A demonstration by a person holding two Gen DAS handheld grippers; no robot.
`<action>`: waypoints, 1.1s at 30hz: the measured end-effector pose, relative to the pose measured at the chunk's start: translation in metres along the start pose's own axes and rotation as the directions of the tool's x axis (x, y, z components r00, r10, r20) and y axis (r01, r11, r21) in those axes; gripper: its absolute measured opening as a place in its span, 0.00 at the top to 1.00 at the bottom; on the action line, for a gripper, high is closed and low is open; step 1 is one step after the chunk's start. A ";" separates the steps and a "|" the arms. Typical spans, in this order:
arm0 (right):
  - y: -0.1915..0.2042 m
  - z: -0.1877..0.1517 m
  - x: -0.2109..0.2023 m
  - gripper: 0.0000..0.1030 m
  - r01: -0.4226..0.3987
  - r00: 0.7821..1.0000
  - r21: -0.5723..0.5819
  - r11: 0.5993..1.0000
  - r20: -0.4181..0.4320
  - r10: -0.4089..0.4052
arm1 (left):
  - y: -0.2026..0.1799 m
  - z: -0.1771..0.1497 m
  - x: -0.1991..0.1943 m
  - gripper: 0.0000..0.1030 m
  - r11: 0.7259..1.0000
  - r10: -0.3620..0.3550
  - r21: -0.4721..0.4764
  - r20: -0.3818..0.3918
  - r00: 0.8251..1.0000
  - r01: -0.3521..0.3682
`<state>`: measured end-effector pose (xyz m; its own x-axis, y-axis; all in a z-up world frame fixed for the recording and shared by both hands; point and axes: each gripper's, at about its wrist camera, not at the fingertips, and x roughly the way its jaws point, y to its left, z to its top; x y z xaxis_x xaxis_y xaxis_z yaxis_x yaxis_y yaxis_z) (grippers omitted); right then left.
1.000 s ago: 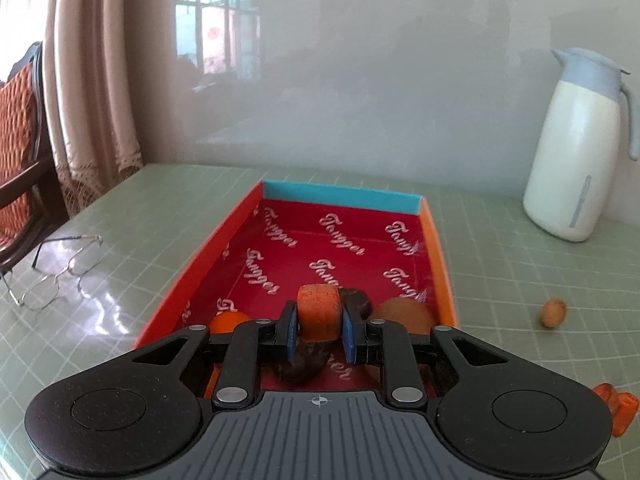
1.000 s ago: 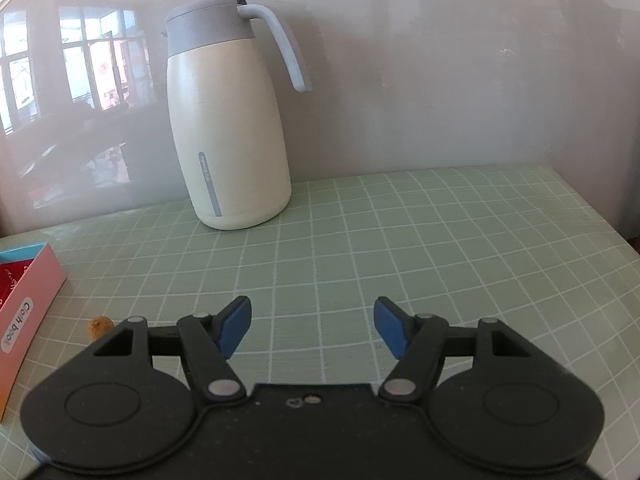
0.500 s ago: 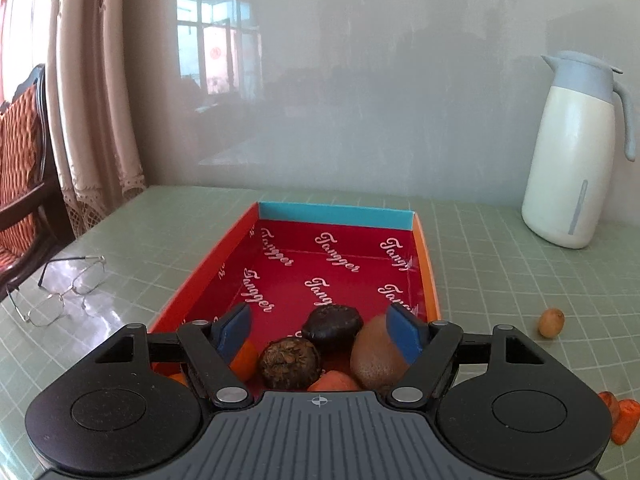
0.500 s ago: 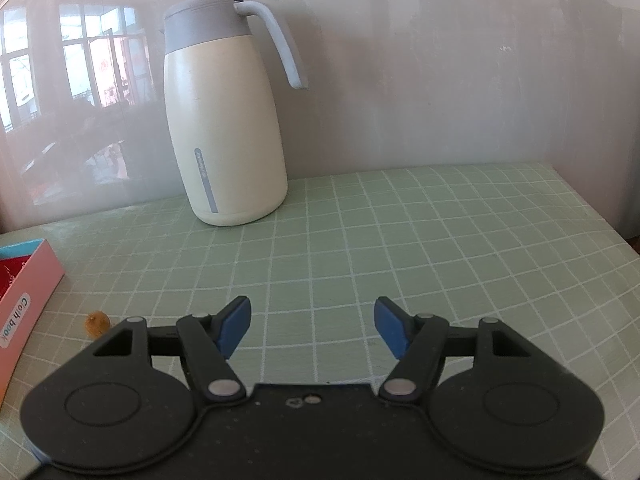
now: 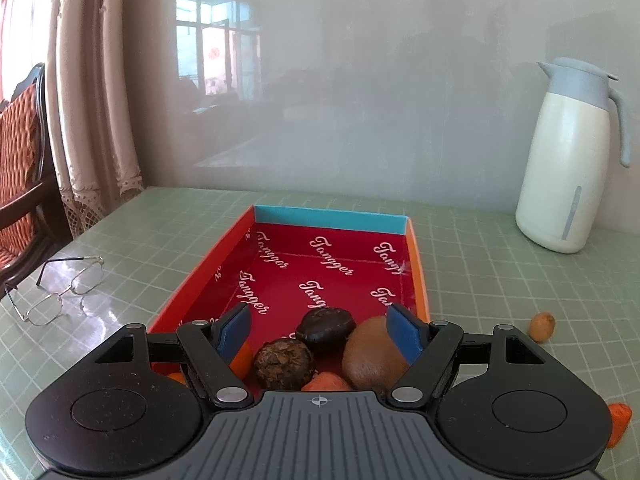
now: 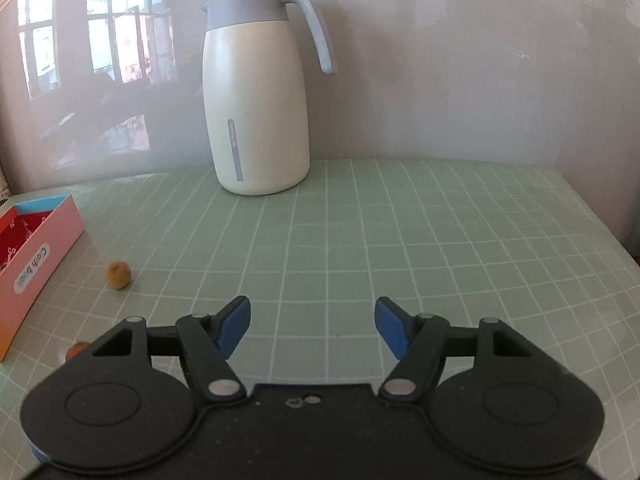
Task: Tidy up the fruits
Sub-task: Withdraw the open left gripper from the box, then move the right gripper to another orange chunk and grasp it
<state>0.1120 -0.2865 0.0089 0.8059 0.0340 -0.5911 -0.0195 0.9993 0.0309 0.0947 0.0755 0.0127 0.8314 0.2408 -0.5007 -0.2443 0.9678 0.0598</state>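
My left gripper (image 5: 318,320) hangs open over the near end of a red box (image 5: 256,264) with orange walls. Below its jaws lie a dark round fruit (image 5: 326,324), a rough brown ball (image 5: 284,364), a kiwi (image 5: 370,358) and an orange piece (image 5: 326,382); nothing is held. A small tan fruit (image 5: 542,326) sits on the table right of the box, and an orange piece (image 5: 618,416) lies nearer. In the right wrist view my right gripper (image 6: 312,314) is open and empty over the green mat. The tan fruit (image 6: 118,275) lies to its left, beside the box (image 6: 40,256).
A cream jug with a grey lid (image 5: 564,160) (image 6: 256,120) stands by the back wall. Spectacles (image 5: 60,292) lie left of the box, and a chair (image 5: 20,152) stands past the table's left edge. Another orange bit (image 6: 76,350) shows by the right gripper's left arm.
My left gripper opened and let go of the orange piece, which now lies in the box. The right gripper drifted a little, so the jug and tan fruit sit further right in its view.
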 end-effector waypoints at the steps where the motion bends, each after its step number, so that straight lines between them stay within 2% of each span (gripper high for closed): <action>1: 0.000 -0.001 0.000 0.34 0.002 1.000 0.001 1.000 -0.006 -0.002 | 0.000 -0.001 -0.003 0.28 1.000 -0.002 0.007 0.003 1.000 0.002; 7: 0.006 -0.005 -0.007 0.34 0.002 1.000 0.025 1.000 -0.005 -0.002 | 0.006 -0.008 -0.021 0.26 1.000 -0.002 0.021 0.011 1.000 0.002; 15: 0.036 -0.019 -0.018 0.34 -0.038 0.999 -0.005 0.999 -0.019 0.038 | 0.030 -0.015 -0.041 0.17 1.000 0.018 0.017 0.023 1.000 -0.019; 24: 0.074 -0.022 -0.012 0.34 -0.092 0.995 -0.055 0.994 -0.039 0.090 | 0.060 -0.018 -0.037 0.14 0.999 0.035 -0.037 -0.006 0.999 -0.035; 33: 0.088 -0.029 -0.008 0.40 -0.117 0.992 -0.107 0.987 -0.058 0.111 | 0.063 -0.018 -0.035 0.12 0.999 0.031 -0.045 -0.002 1.000 -0.031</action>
<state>0.0866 -0.1980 -0.0069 0.7634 0.1453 -0.6294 -0.1766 0.9842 0.0130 0.0408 0.1261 0.0184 0.8224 0.2704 -0.5006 -0.2921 0.9557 0.0363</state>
